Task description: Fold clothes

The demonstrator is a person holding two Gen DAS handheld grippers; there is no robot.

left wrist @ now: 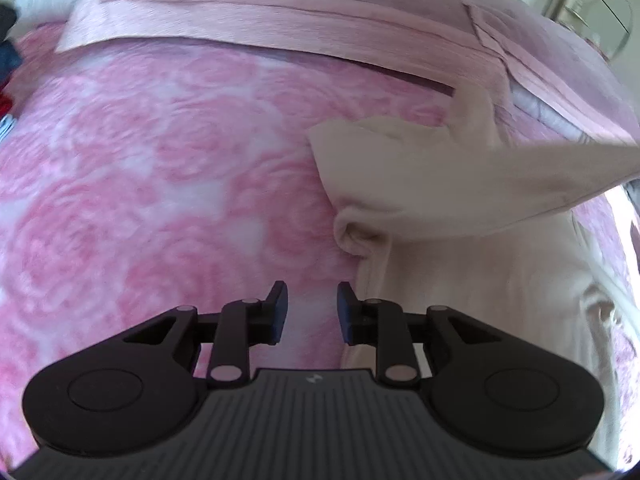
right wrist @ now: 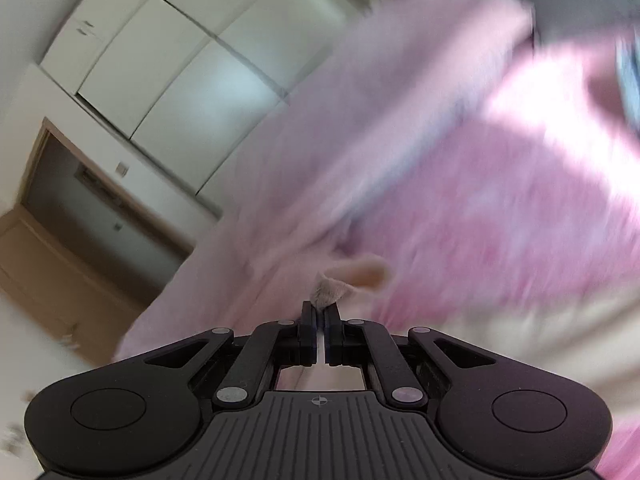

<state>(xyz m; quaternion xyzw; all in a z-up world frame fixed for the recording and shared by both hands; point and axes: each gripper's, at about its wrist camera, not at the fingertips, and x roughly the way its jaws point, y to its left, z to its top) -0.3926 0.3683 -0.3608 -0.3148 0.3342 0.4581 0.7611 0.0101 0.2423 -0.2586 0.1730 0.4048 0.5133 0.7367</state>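
A cream garment (left wrist: 460, 184) lies on the right side of a bed, one part lifted and stretched toward the right edge of the left wrist view. My left gripper (left wrist: 312, 296) hovers open over the pink floral blanket (left wrist: 160, 160), just left of the garment's edge, with nothing between its fingers. In the blurred right wrist view my right gripper (right wrist: 320, 312) is shut, and a tuft of the cream garment (right wrist: 332, 294) sticks out from between its fingertips. More cream cloth (right wrist: 540, 328) spreads at the right.
A folded pale pink quilt (left wrist: 280, 12) runs along the far side of the bed. Dark clothing sits at the far left edge (left wrist: 6, 52). White wardrobe doors (right wrist: 180, 60) and a doorway (right wrist: 80, 200) stand beyond the bed.
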